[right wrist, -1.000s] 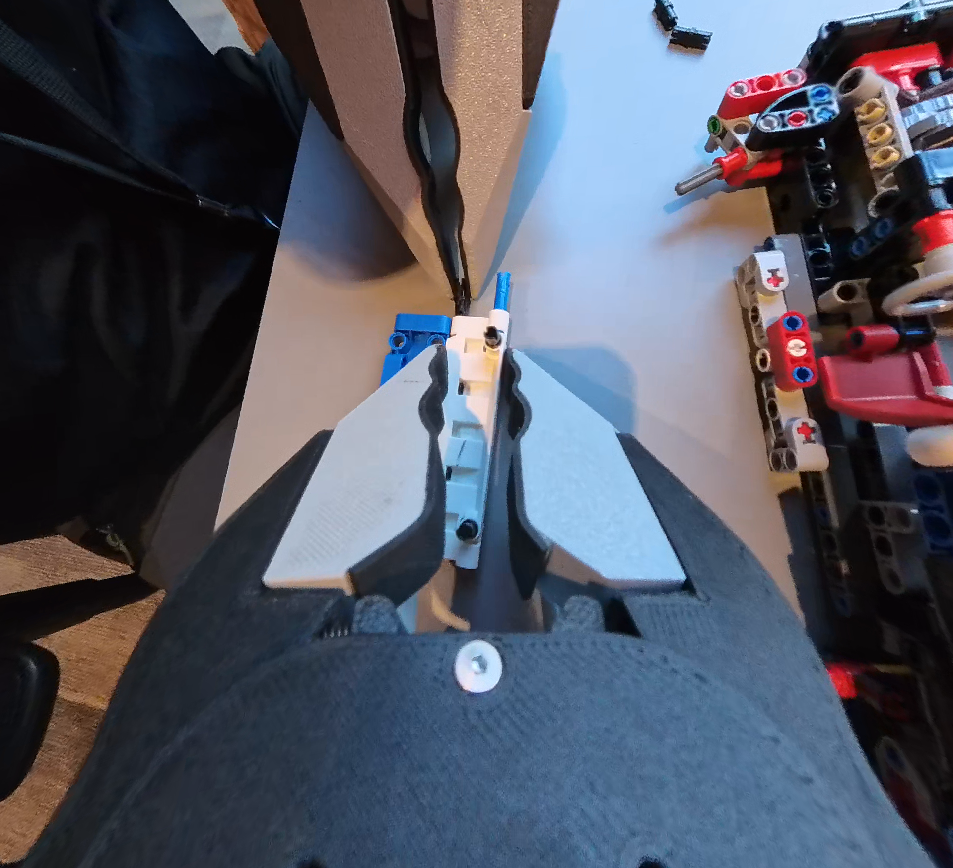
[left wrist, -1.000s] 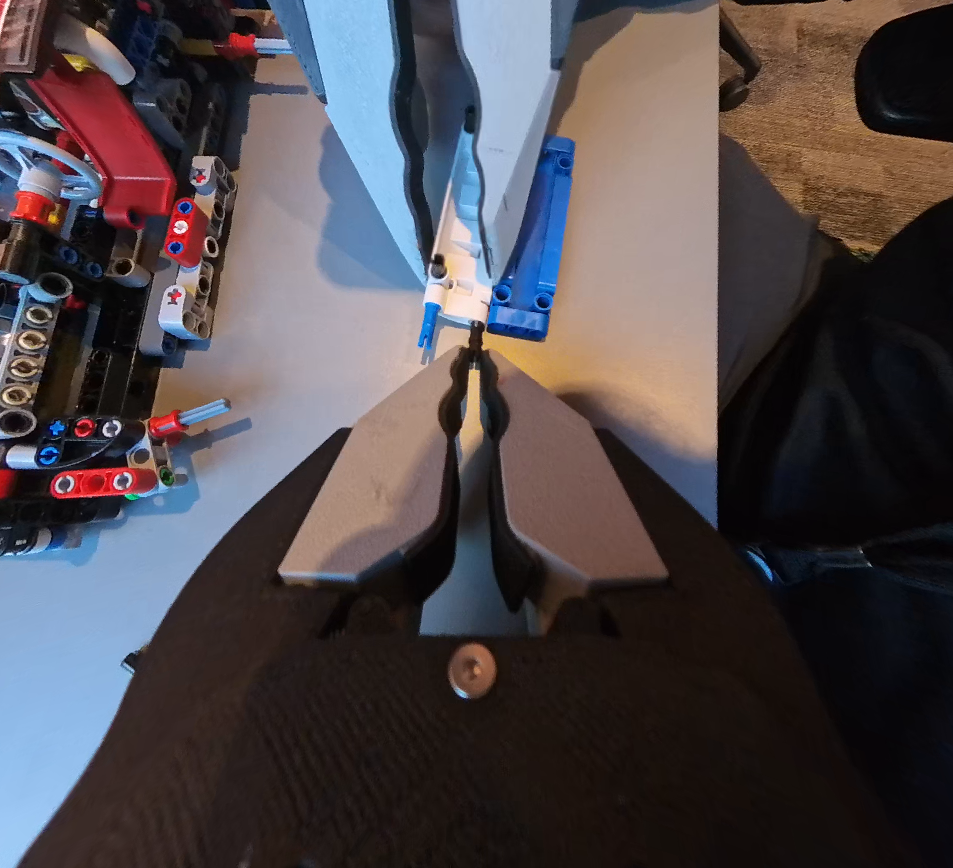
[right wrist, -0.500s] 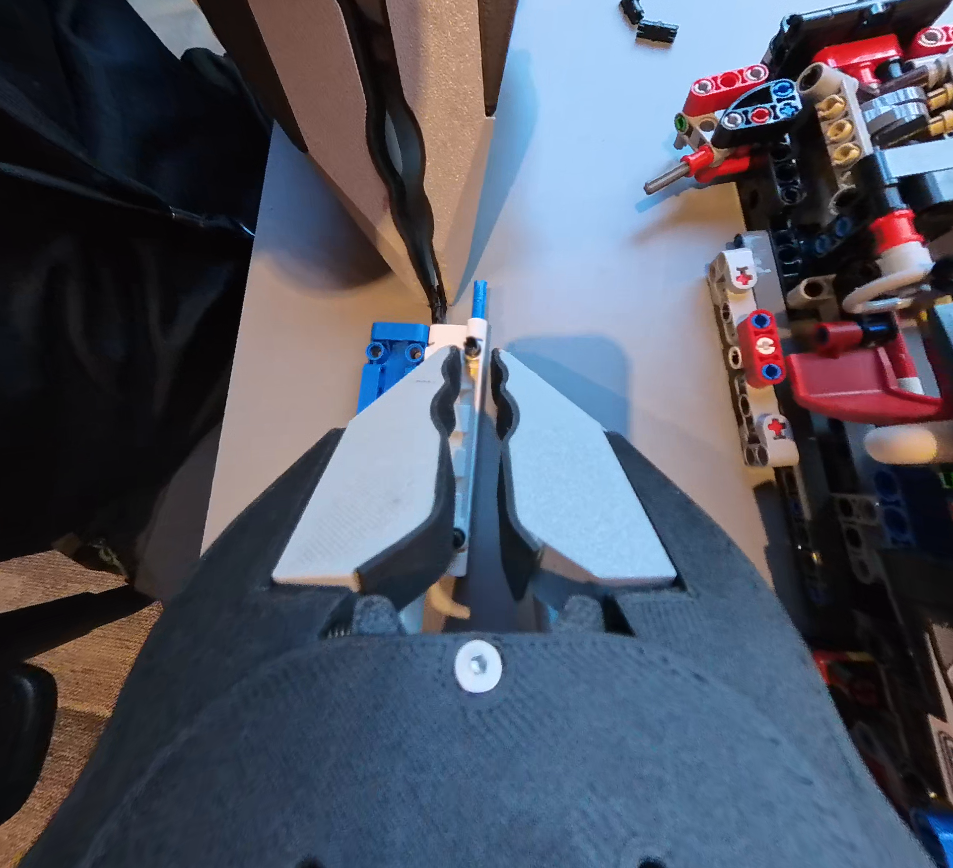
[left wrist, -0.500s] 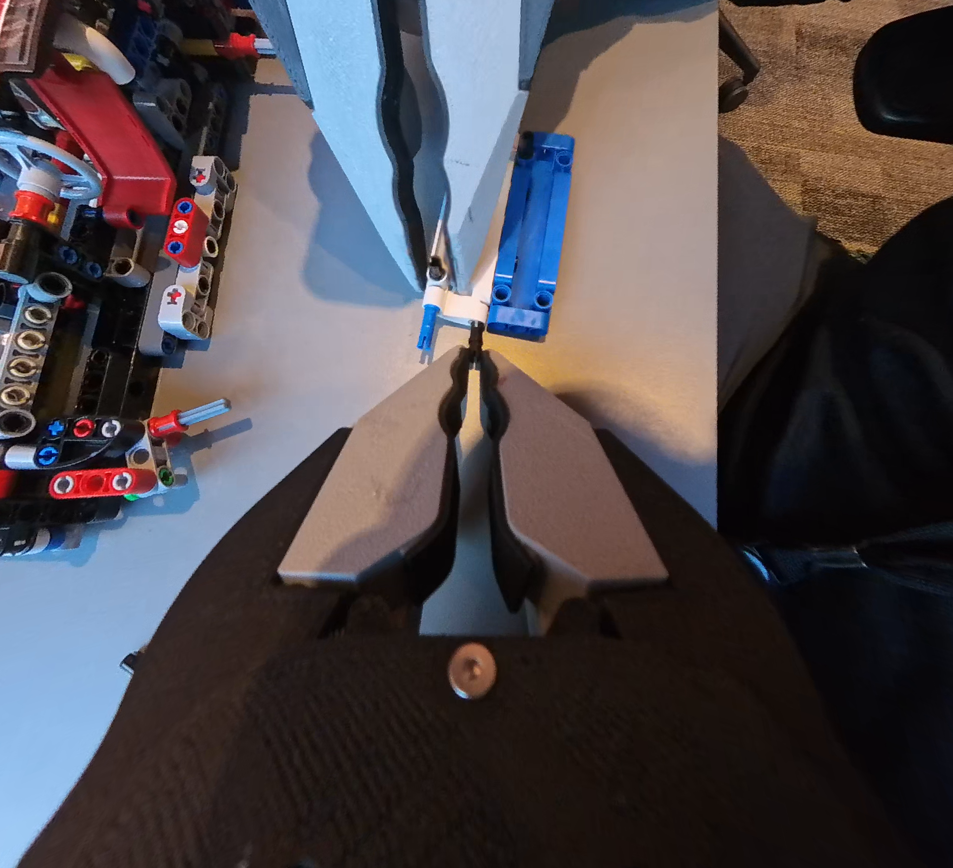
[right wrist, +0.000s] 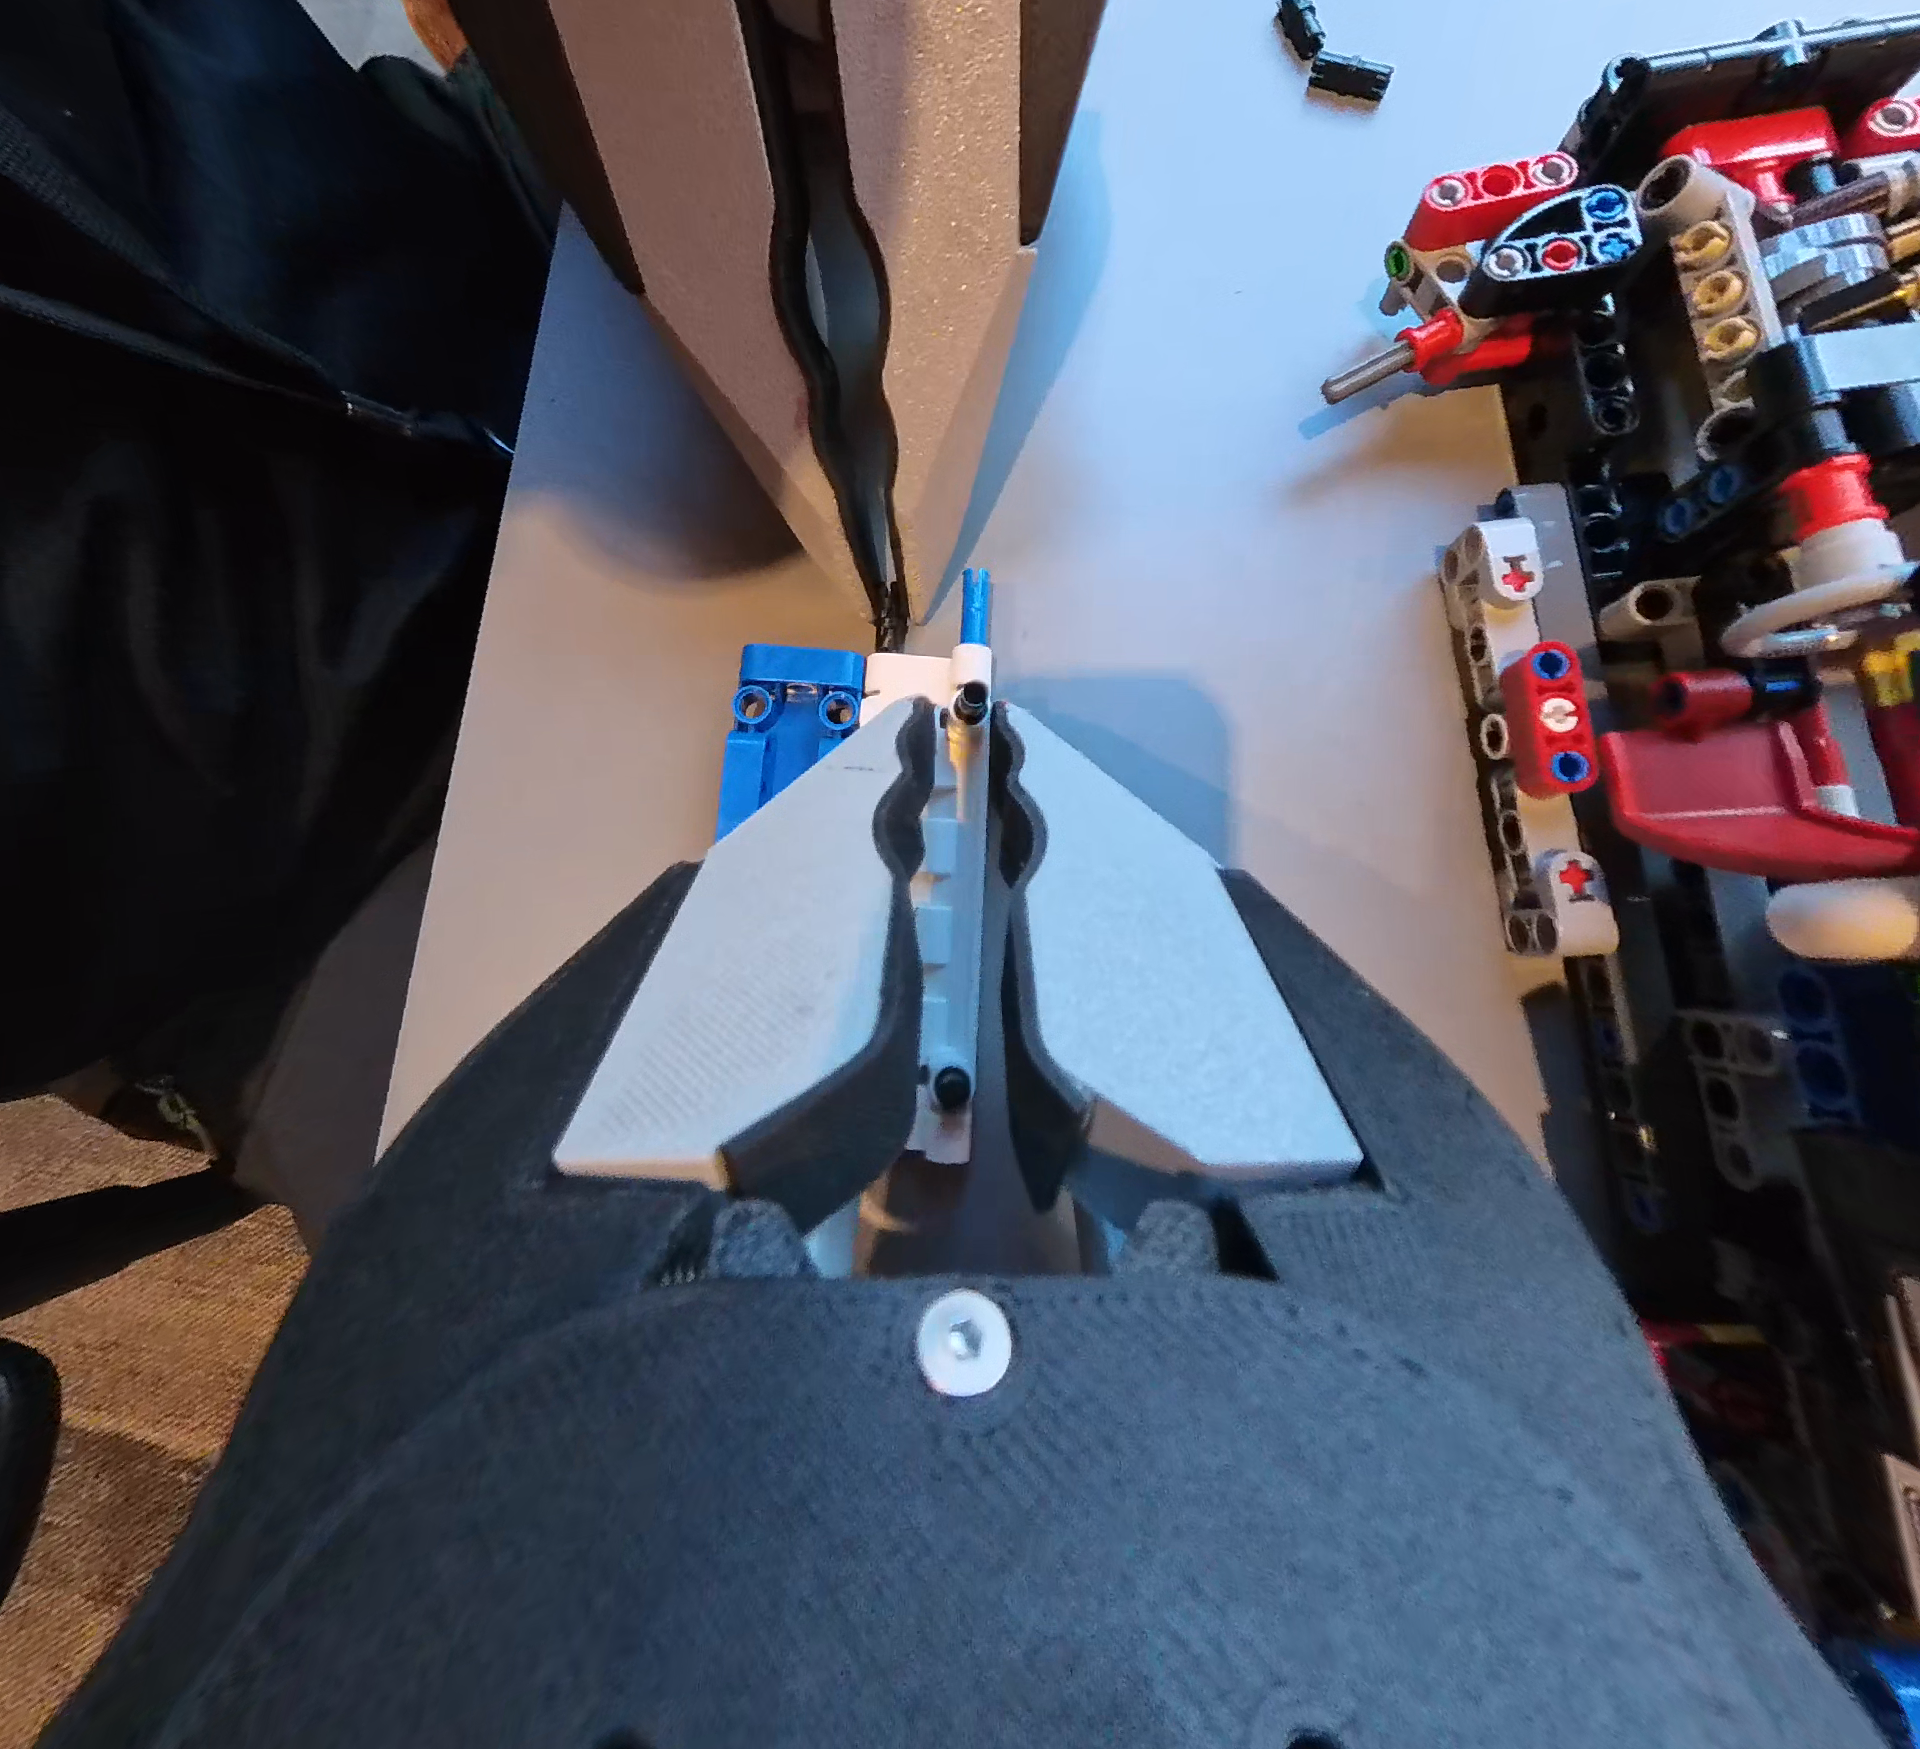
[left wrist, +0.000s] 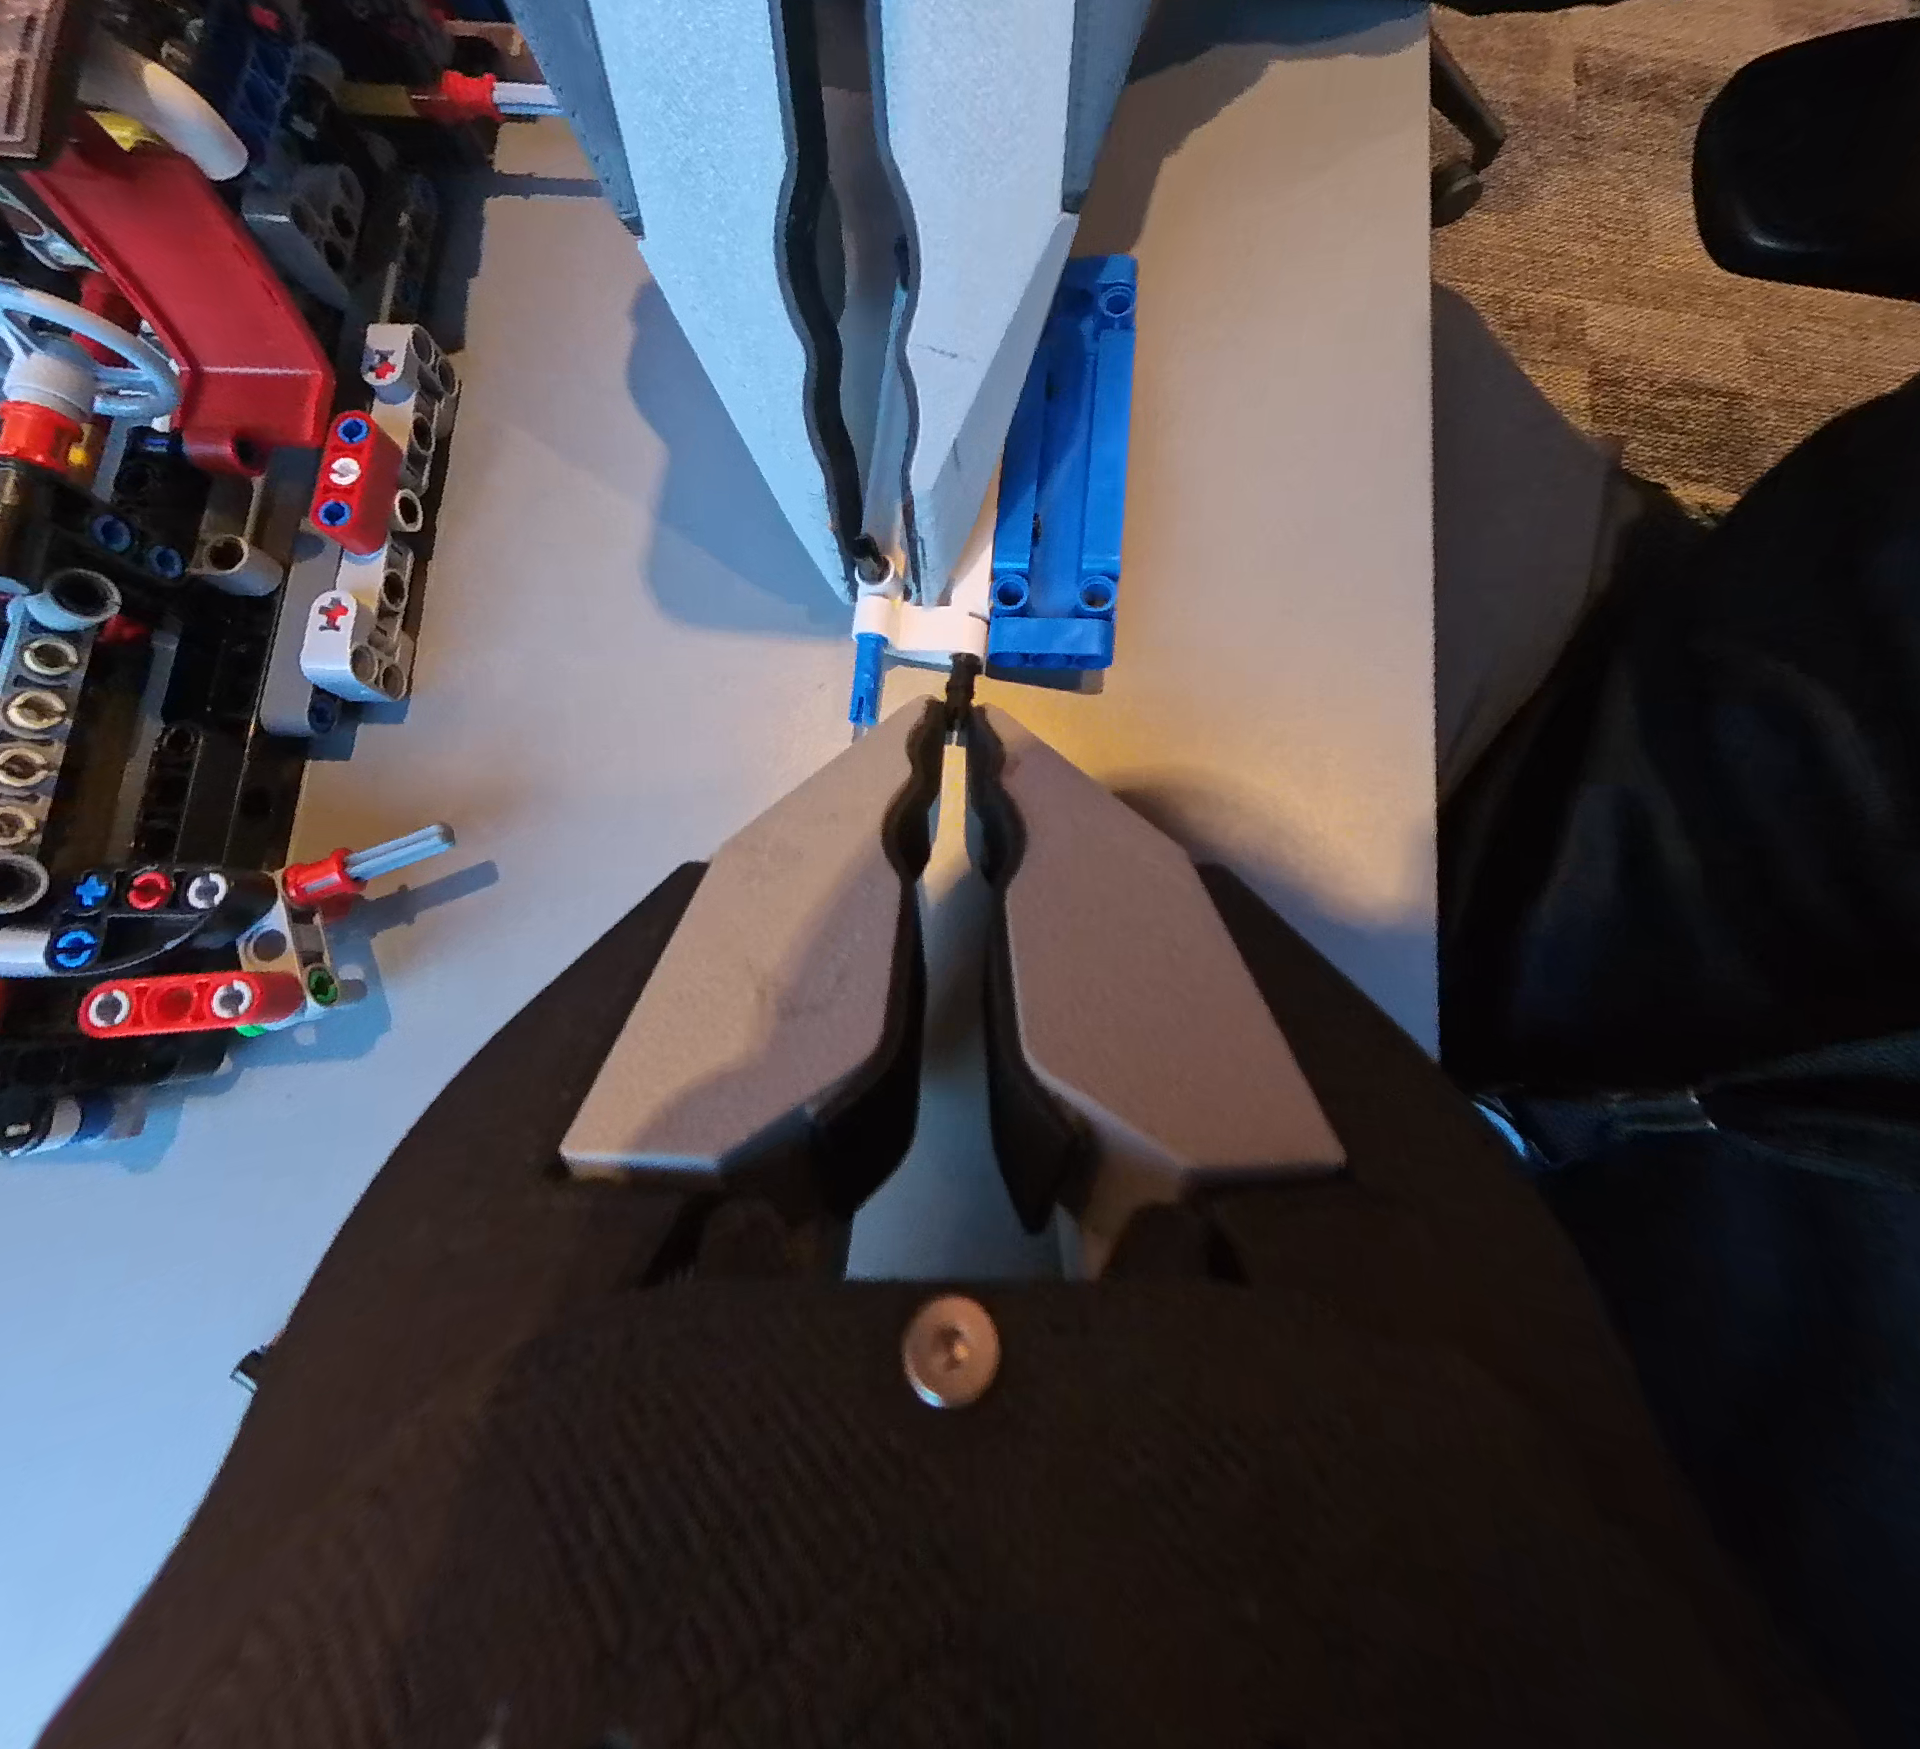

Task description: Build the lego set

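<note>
My left gripper (left wrist: 951, 712) is shut on a small black pin (left wrist: 961, 676) whose tip meets the near end of a white panel (left wrist: 930, 629). My right gripper (right wrist: 961, 712) is shut on that white panel (right wrist: 945, 920), held edge-up along its fingers just above the table. A blue pin (left wrist: 868, 681) sticks out of the panel's end, beside the black pin. A blue panel (left wrist: 1070, 473) lies flat on the table right next to the white one. In the right wrist view the left gripper (right wrist: 888, 603) comes in from the top.
The part-built red, black and grey lego model (left wrist: 156, 452) fills one side of the grey table (left wrist: 623, 764); it also shows in the right wrist view (right wrist: 1714, 452). Two loose black pins (right wrist: 1335, 47) lie beyond it. The table edge (left wrist: 1434, 556) is close to the blue panel.
My right gripper has shifted and turned the white panel more onto its edge, uncovering more of the blue panel. My left gripper has stayed put with the black pin at the panel's end.
</note>
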`<state>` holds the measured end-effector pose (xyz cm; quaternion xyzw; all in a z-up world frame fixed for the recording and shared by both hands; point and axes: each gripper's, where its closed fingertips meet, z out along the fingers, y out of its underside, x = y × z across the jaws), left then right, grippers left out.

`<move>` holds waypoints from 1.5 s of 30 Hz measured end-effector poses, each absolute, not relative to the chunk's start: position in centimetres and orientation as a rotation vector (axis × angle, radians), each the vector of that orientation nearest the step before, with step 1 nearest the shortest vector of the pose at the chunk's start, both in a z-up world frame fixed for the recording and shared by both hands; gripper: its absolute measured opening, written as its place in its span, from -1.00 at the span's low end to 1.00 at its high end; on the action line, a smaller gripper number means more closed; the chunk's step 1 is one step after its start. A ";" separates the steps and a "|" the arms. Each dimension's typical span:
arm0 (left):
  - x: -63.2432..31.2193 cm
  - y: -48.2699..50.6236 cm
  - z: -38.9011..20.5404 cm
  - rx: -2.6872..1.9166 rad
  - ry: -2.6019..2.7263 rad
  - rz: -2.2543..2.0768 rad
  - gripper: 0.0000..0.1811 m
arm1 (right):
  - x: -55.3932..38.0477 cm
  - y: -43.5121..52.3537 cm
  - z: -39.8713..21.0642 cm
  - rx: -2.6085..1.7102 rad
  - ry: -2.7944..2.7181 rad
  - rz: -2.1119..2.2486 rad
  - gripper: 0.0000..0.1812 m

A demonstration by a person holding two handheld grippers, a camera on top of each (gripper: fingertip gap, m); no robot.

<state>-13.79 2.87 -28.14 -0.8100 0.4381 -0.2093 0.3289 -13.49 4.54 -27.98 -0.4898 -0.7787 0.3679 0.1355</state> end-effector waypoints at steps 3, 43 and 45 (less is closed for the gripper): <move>-13.8 2.9 -28.1 -2.123 1.155 -0.567 -0.98 | -13.5 4.5 -28.0 -1.400 -2.249 1.057 -0.92; -13.2 3.3 -28.1 -2.173 1.008 -0.472 -0.99 | -13.3 4.9 -27.9 -1.398 -2.151 1.026 -0.91; -13.2 3.4 -28.1 -2.196 0.962 -0.480 -0.99 | -13.3 4.9 -27.9 -1.412 -2.151 1.038 -0.91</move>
